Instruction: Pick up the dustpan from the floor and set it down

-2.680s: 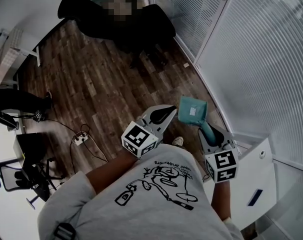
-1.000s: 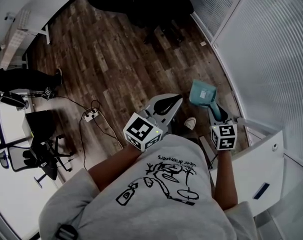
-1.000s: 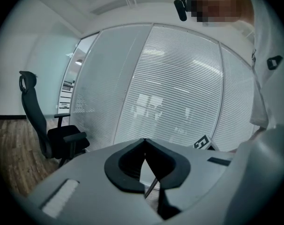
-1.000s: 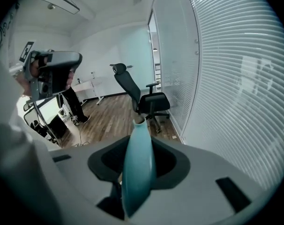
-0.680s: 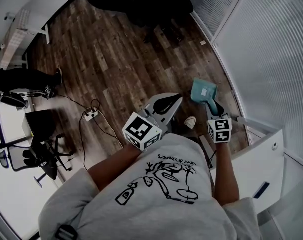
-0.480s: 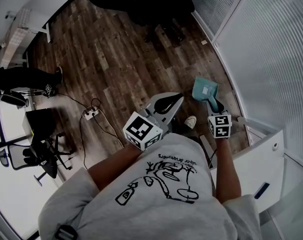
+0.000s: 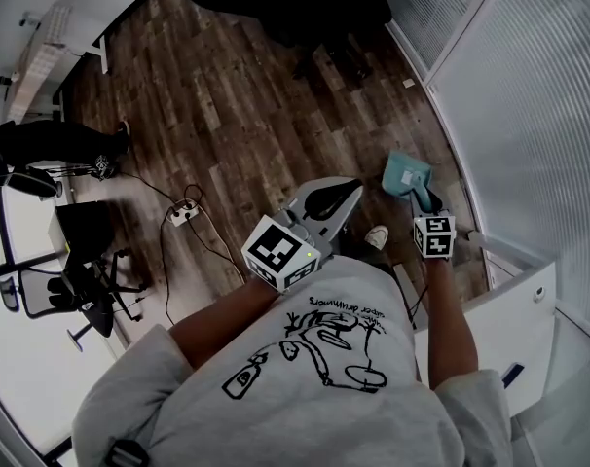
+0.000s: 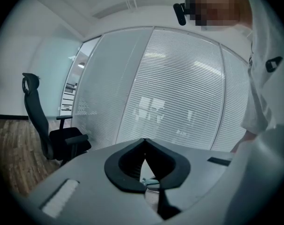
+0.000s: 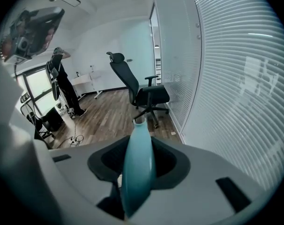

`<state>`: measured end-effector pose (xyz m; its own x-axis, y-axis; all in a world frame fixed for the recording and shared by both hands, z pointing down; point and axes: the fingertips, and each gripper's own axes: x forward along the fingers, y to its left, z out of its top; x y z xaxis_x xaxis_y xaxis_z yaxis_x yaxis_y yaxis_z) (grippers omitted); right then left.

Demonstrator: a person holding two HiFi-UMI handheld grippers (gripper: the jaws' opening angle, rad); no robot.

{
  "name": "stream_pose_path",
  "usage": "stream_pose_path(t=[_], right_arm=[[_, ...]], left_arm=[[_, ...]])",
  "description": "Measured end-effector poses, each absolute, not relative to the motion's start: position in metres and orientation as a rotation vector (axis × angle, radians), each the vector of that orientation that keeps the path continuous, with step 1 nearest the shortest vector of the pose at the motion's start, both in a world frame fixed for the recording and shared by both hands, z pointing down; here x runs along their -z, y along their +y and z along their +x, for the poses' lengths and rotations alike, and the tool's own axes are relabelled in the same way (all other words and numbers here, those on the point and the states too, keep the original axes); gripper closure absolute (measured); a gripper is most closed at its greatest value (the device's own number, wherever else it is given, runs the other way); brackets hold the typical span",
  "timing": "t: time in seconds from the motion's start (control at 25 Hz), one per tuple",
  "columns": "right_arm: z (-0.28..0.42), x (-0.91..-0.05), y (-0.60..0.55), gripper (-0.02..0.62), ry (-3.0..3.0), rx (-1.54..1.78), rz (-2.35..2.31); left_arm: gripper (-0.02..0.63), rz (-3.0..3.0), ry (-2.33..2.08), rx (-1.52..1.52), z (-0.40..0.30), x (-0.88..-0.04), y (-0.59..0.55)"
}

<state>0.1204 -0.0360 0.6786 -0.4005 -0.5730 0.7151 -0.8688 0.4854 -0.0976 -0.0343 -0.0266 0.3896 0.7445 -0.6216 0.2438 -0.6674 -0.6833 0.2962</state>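
Dustpan [image 7: 406, 175] is clamped by its handle [image 9: 138, 168] in the right tongs [image 7: 423, 205], long axis pointing straight ahead and down toward the wood floor [image 7: 256, 115] by the blinds [image 7: 529, 115], left tongs [image 7: 339, 191] closed, empty, farther off.

This is an office. Glazed partition walls [image 7: 538, 95] hung with horizontal slat blinds run from twelve round to four o'clock in the head view, meeting a wood-plank floor [image 7: 227, 95]. Black swivel chairs [image 7: 334, 8] with headrests and armrests (one shows its star base in the right gripper view) stand at twelve o'clock. White desks [image 7: 22, 261] line the edge at nine and ten o'clock, with another task chair [image 7: 81, 295] beside them. A power strip [image 7: 185, 212] trails cables across the floor at nine o'clock, and a white cabinet [image 7: 490, 334] sits at four o'clock.
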Motion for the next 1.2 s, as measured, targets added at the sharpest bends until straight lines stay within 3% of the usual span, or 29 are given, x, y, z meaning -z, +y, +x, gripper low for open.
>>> stream_pose_path(t=[1.2], right_arm=[[0.138, -0.763, -0.036, 0.483, -2.028, -0.804, 1.186]], left_arm=[[0.604, 2.534, -1.003, -0.266, -0.036, -0.403, -0.033]])
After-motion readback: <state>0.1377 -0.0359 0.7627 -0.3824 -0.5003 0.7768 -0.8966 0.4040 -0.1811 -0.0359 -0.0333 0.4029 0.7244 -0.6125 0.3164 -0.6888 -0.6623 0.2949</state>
